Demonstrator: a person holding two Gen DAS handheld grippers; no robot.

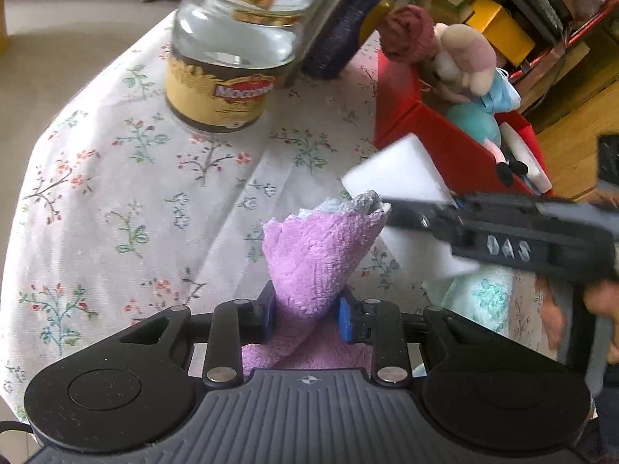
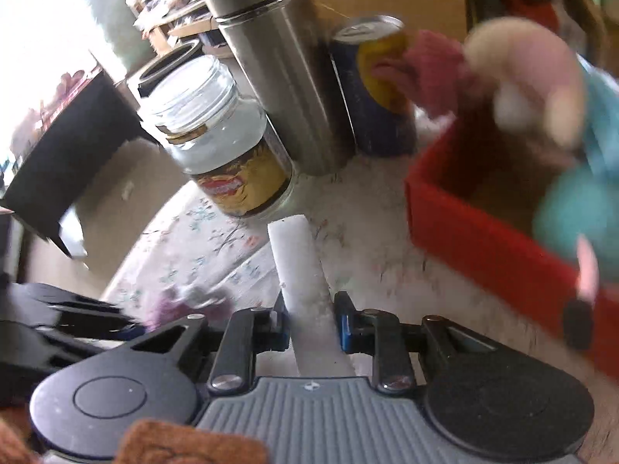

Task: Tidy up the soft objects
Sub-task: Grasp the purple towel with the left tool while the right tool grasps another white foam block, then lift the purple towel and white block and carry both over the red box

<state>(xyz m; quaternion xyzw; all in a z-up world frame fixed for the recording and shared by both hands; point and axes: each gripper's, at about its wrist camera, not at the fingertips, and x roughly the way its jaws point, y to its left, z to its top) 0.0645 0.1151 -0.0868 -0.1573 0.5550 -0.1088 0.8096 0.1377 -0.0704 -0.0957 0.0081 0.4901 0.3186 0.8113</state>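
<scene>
Jar [image 1: 232, 50] on table [image 1: 96, 193] at eleven o'clock, flask [image 2: 278, 77] behind it, box [image 1: 437, 143] holding doll [image 1: 464, 62] at two o'clock

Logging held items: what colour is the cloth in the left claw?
Purple cloth, with a grey-blue layer at its top edge; clearest in the left wrist view.

A lived-in home: floral tablecloth [image 1: 116, 178], coffee jar [image 1: 232, 62], soft toy [image 1: 460, 62], cluttered wooden shelves [image 1: 541, 7].
</scene>
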